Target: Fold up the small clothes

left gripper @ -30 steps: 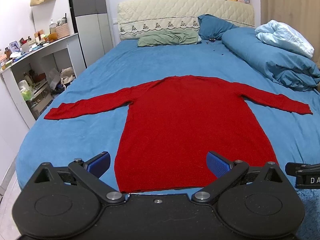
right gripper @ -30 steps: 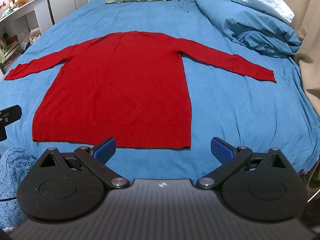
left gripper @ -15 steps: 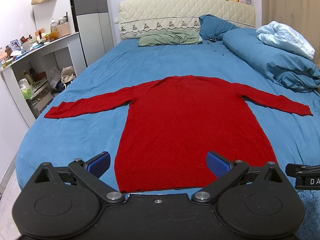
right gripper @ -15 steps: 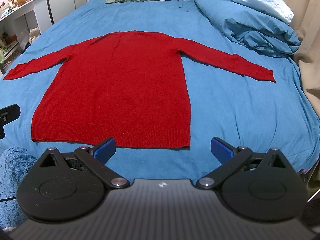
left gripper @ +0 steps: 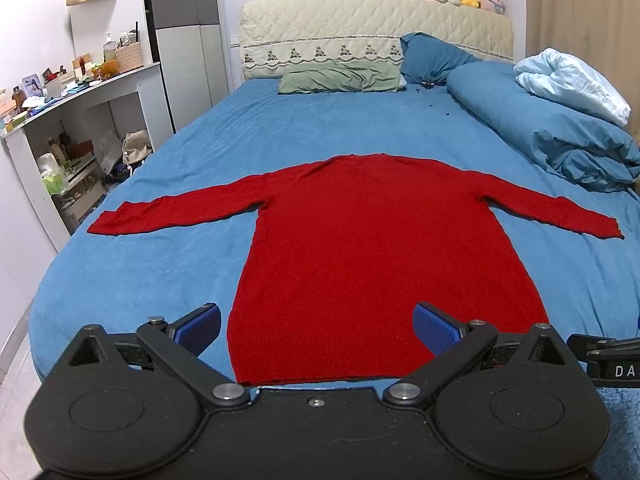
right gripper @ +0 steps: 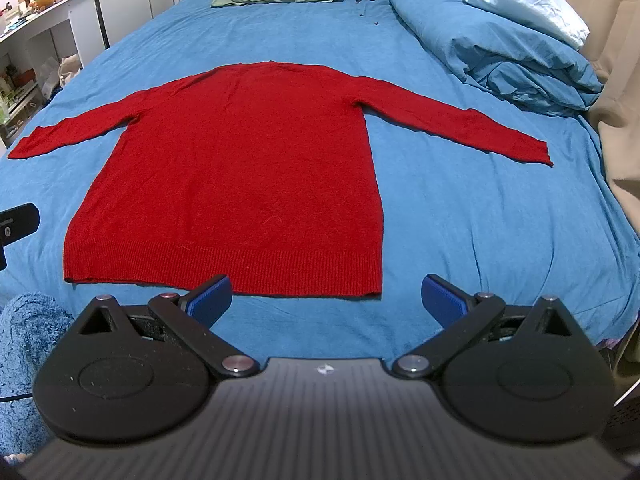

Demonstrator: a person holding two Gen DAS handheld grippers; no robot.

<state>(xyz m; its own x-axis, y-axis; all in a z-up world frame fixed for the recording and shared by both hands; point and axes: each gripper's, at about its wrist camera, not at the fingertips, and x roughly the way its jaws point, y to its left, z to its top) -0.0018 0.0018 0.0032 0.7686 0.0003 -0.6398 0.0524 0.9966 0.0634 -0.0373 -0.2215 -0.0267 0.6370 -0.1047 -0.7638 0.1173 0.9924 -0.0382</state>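
Observation:
A red long-sleeved knit sweater (left gripper: 372,248) lies flat on the blue bed, both sleeves spread out, hem toward me; it also shows in the right wrist view (right gripper: 240,176). My left gripper (left gripper: 316,328) is open and empty, hovering over the hem's left part. My right gripper (right gripper: 326,300) is open and empty, just short of the hem's right corner (right gripper: 372,288).
A rolled blue duvet (left gripper: 540,132) with a pale blanket lies along the bed's right side. Pillows (left gripper: 340,78) and a headboard with plush toys are at the far end. A cluttered white desk (left gripper: 80,96) stands left of the bed. A beige curtain (right gripper: 616,120) hangs at right.
Both grippers stay open. The views shift only slightly; the sweater has not moved.

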